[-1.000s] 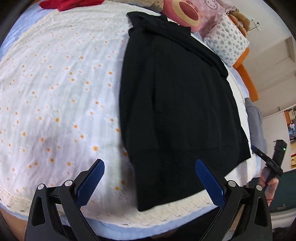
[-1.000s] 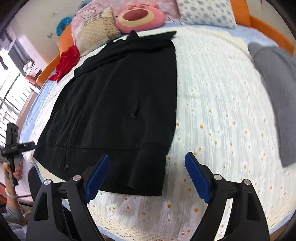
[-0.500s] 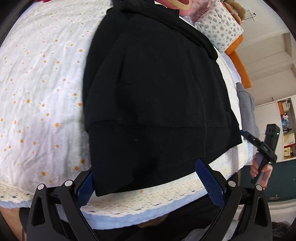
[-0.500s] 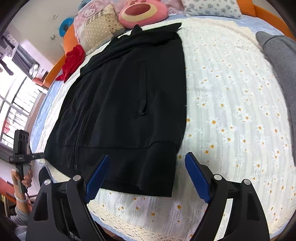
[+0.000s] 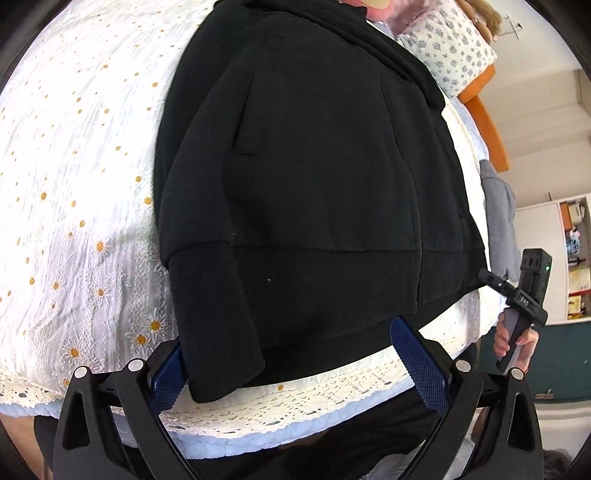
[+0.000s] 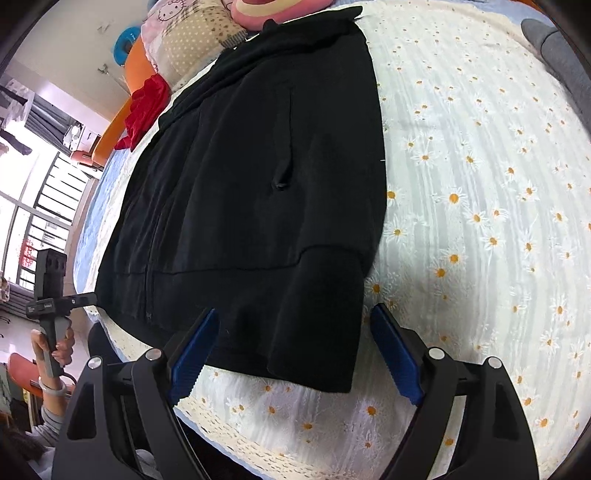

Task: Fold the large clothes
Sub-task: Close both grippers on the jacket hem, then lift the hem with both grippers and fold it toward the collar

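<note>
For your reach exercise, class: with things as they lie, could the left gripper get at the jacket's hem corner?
Probably yes. The left gripper is open, its jaws either side of the jacket's near hem corner at the bed edge. Nothing lies between them.

Plenty of room on my end. Both sides of the black jacket [image 6: 258, 192] are bare daisy bedspread [image 6: 480, 184], wide open on the right until the grey garment [image 6: 561, 55] at the far edge. On the left the spread [image 5: 74, 166] is just as free. The far end is blocked: pillows [image 6: 188, 40], a pink plush [image 6: 280, 11] and a red cloth [image 6: 146, 107] crowd the headboard side.
</note>
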A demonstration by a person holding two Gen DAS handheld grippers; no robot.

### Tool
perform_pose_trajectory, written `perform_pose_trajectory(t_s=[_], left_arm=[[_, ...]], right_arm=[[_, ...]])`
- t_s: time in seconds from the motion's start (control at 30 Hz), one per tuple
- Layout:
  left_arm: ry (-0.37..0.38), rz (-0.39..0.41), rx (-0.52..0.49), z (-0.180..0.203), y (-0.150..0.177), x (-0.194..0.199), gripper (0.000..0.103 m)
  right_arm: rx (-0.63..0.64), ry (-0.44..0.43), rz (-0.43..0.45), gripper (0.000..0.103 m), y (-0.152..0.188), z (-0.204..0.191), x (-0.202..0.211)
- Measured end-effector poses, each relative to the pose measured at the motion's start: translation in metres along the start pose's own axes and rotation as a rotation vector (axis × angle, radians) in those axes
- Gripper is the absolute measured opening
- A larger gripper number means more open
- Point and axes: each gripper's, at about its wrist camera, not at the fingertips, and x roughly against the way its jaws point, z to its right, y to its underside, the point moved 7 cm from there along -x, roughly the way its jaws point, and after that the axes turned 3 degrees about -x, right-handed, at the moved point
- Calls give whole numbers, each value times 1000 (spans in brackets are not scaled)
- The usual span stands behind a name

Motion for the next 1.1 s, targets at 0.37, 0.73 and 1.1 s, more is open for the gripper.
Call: perform_pose_trajectory(t_s=[0.37, 0.73, 1.1], left_arm=[[32, 53, -14, -3, 4, 3, 95], [33, 95, 85, -35, 8, 9, 42], [42, 106, 33, -11, 1, 17, 29]], right_arm=[[113, 157, -64, 48, 4, -13, -12], [123, 142, -62, 17, 0, -19, 10], [147, 54, -19, 12, -11, -38, 26]])
